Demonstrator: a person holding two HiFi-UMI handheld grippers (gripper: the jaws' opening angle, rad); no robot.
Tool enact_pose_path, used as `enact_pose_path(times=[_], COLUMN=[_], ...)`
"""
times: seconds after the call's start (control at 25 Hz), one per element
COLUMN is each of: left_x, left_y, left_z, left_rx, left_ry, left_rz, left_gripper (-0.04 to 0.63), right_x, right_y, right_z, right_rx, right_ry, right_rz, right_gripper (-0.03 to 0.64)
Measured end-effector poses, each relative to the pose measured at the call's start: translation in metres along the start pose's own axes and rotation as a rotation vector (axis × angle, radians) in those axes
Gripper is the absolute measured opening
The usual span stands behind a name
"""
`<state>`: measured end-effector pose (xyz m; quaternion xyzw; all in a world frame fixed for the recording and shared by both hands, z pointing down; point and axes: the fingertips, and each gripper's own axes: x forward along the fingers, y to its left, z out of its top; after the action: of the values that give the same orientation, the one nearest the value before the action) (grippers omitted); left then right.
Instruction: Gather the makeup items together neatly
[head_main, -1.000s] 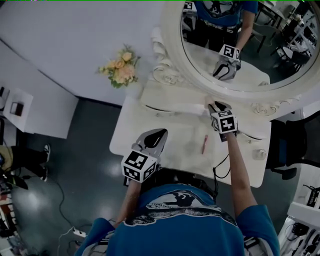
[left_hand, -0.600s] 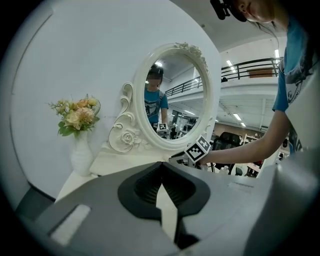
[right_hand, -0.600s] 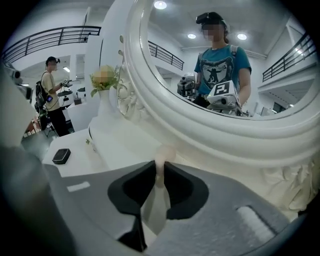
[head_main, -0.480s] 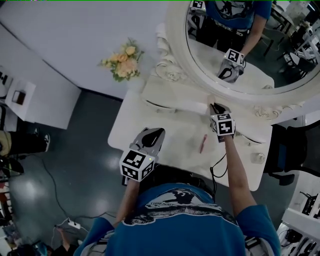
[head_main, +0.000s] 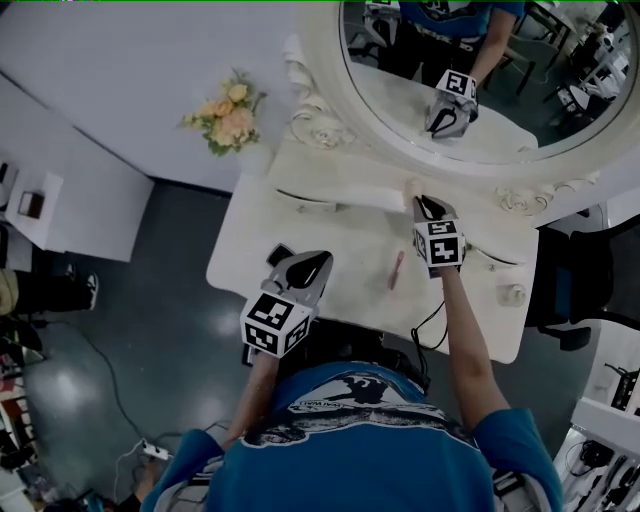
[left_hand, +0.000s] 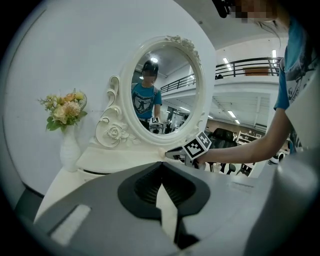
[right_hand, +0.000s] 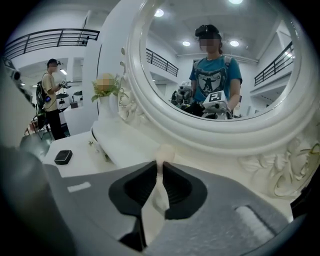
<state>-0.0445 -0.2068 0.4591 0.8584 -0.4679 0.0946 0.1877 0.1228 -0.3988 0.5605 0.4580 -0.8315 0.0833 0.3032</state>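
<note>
Was closing right tongs (right_hand: 161, 167) on pale makeup item (right_hand: 164, 152), pinched between tips. Held left tongs (left_hand: 161, 169) shut, empty. Judged gathering barely begun: left pink stick (head_main: 396, 270) near right tongs, dark compact (right_hand: 63, 156) beside left tongs, apart on bench (head_main: 340, 240).

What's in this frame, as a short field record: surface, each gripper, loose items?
surface: white vanity table with oval mirror
left gripper: fingers together, nothing between them, over the table's front edge
right gripper: fingers closing on a cream stick at the mirror's base
loose items: pink stick, small black case
other: vase of flowers
</note>
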Motion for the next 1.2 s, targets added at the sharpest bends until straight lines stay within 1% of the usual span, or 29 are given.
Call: enact_pose_path(times=[0.16, 0.32, 0.52, 0.76, 0.96, 1.2], left_x=[0.007, 0.014, 0.023, 0.039, 0.05, 0.058], left_y=[-0.019, -0.036, -0.058, -0.08, -0.099, -0.115], left_z=[-0.006, -0.011, -0.017, -0.015, -0.016, -0.019], left_rx=[0.007, 0.019, 0.031, 0.052, 0.069, 0.083], left_ry=[0.02, 0.039, 0.064, 0.07, 0.078, 0.087], left_rz=[-0.035, -0.065, -0.096, -0.124, -0.137, -0.146], left_gripper=[0.012, 0.012, 0.012, 0.012, 0.012, 0.012], right_x=[-0.031, -0.061, -0.094, -0.12, -0.131, -0.13], right_y=[0.001, -0.003, -0.005, -0.002, -0.001, 0.005], right_z=[-0.012, -0.042, -0.093, -0.148, -0.179, -0.203], right_rx=[0.034, 0.087, 0.166, 0.21, 0.216, 0.228], right_ry=[-0.028, -0.022, 0.029, 0.098, 0.141, 0.187], right_rz=[0.007, -0.006, -0.025, -0.032, -0.026, -0.002], right_gripper=[0.044, 0.044, 0.044, 0.044, 0.044, 0.046])
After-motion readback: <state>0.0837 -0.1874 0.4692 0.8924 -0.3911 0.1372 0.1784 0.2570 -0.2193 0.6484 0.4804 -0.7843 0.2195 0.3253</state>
